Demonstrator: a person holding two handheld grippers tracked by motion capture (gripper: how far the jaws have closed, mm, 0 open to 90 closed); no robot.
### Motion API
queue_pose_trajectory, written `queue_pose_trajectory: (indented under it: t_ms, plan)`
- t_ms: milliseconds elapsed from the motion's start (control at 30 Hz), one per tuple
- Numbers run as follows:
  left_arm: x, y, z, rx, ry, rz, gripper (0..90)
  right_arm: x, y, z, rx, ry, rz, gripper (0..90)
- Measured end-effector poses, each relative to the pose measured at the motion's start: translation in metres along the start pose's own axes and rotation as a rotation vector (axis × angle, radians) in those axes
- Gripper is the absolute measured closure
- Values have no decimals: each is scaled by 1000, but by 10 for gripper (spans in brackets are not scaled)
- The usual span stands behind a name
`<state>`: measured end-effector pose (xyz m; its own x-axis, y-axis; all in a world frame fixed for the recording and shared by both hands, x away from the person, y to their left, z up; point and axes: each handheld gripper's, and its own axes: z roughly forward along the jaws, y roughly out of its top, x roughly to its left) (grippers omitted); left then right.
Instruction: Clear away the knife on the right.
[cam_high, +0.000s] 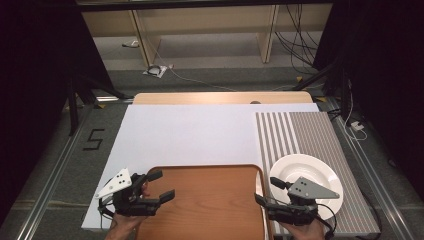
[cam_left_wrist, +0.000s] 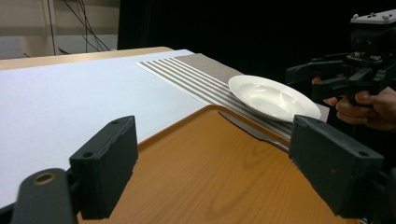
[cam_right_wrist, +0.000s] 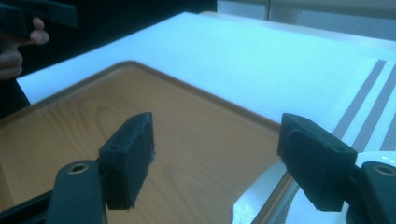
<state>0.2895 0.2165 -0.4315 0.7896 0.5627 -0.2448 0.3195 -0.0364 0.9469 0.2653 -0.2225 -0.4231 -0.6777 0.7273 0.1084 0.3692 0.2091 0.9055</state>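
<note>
A wooden tray (cam_high: 200, 220) lies at the near edge of the table. A table knife (cam_left_wrist: 252, 132) rests along the tray's right rim. Just right of it, a white deep plate (cam_high: 320, 172) sits on a striped placemat (cam_high: 310, 130). My left gripper (cam_high: 162, 186) hovers over the tray's left part, open with nothing between its jaws (cam_left_wrist: 219, 172). My right gripper (cam_high: 266, 191) is at the tray's right rim, by the plate's near-left edge. It is open and holds nothing (cam_right_wrist: 223, 158).
A large white sheet (cam_high: 200, 135) covers the table behind the tray. The plate's rim (cam_right_wrist: 252, 200) shows just under the right gripper. Beyond the table's far edge are a floor with cables (cam_high: 300, 45) and shelf legs.
</note>
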Motion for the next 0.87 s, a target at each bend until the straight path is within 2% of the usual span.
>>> queue_pose_trajectory:
  t_ms: [267,433,867]
  plan:
    - [0,0,1,16,-14,-3,156,-3,0,-7,-91,-13,6,214]
    - [0,0,2,19,-14,-2,156,-5,-1,-9,-121,-24,5,195]
    - [0,0,2,20,-10,-5,156,-5,-1,-9,-133,-32,4,172]
